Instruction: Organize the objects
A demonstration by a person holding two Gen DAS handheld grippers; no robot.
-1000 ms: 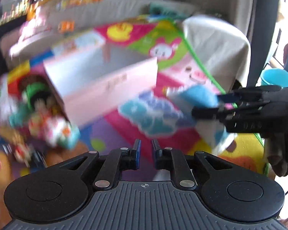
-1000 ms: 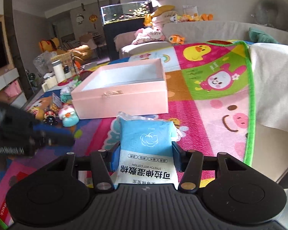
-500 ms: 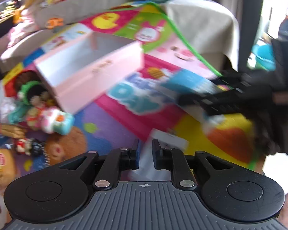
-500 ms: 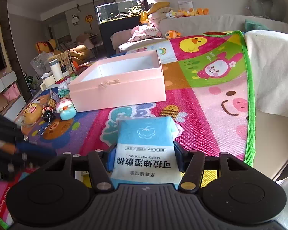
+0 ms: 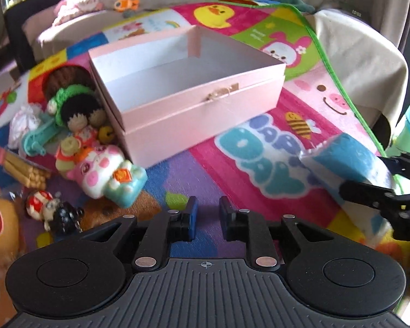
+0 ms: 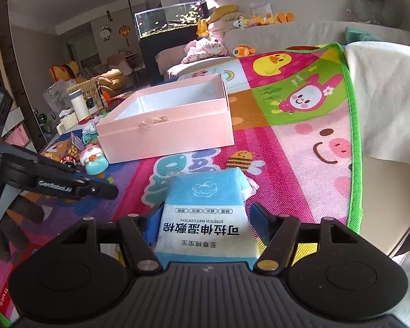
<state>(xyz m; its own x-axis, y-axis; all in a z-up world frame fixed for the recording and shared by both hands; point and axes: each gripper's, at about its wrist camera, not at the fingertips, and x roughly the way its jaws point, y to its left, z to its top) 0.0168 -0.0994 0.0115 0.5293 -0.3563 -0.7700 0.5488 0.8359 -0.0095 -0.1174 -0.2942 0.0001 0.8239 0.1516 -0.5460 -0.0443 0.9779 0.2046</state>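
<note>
- Evidently the step in hand was letting go of a flat blue-and-white soft pack of wet cotton wipes (image 6: 205,218), which lay between the fingers of the right gripper (image 6: 205,220), short of the box.
- The right gripper's jaws had just been opening: in the right wrist view a sliver of gap showed between each blue pad and the pack's sides, so the pack looked freed rather than squeezed. Whether it rested fully on the mat or on the gripper body I could not tell.
- The left gripper (image 5: 207,218) hovered over the purple patch of the colourful cartoon-printed play mat (image 5: 328,125). Its jaws had just been opening too, but stood only a narrow slot apart, with nothing between them.
- The wide, shallow pink cardboard box (image 5: 194,109) sat open on the mat beyond both grippers, its pale inside bare as far as could be seen.
- A heap of small toys, among them a pink-and-white plush pig (image 5: 101,169) and a crocheted doll with a green headband (image 5: 73,101), lay just beside the box's left wall, not yet sorted.
- Judging by this, the task was at its start. The next move probably called for taking the pack again, or reaching for a toy, then carrying it over the box's near wall and lowering it inside.
</note>
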